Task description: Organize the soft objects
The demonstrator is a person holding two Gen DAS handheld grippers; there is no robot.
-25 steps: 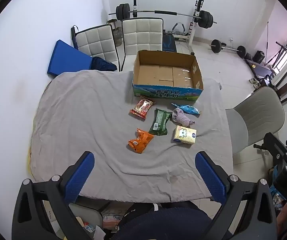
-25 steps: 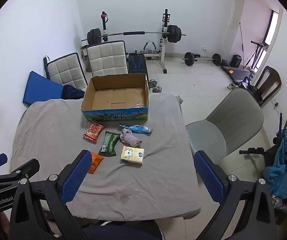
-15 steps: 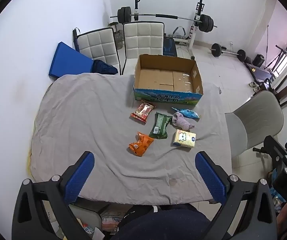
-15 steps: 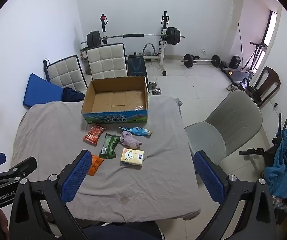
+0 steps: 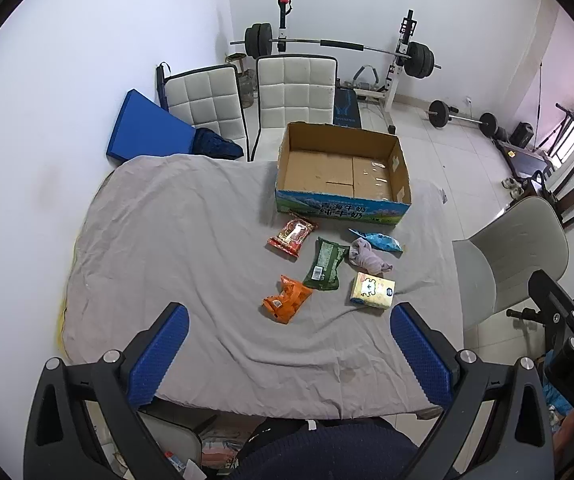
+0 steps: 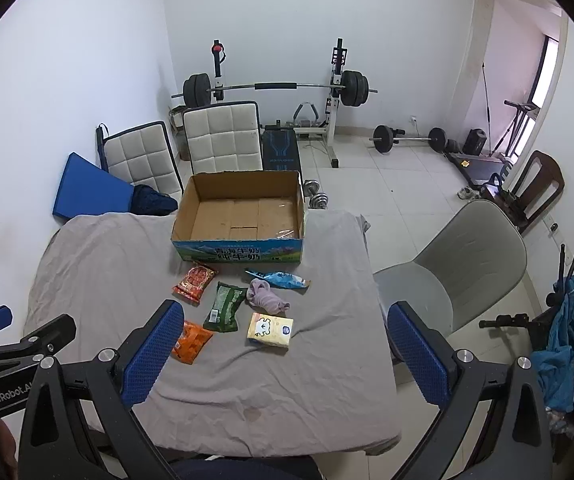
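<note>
- Sorting has not begun yet: the cardboard box [image 5: 343,178] at the far side of the desk [image 5: 175,240] has nothing in it.
- The left hand-held gripper [image 5: 287,352] and the right hand-held gripper [image 6: 283,350] hang above the near edge, fingers wide apart, holding nothing.
- Next, one of them probably must go down to a soft thing and squeeze it gently.
- Six soft things lie in front of the box: a red packet [image 5: 291,233], a green packet [image 5: 325,263], an orange packet [image 5: 287,299], a blue packet [image 5: 377,240], a crumpled purple cloth [image 5: 368,260] and a yellow tissue pack [image 5: 372,290].
</note>
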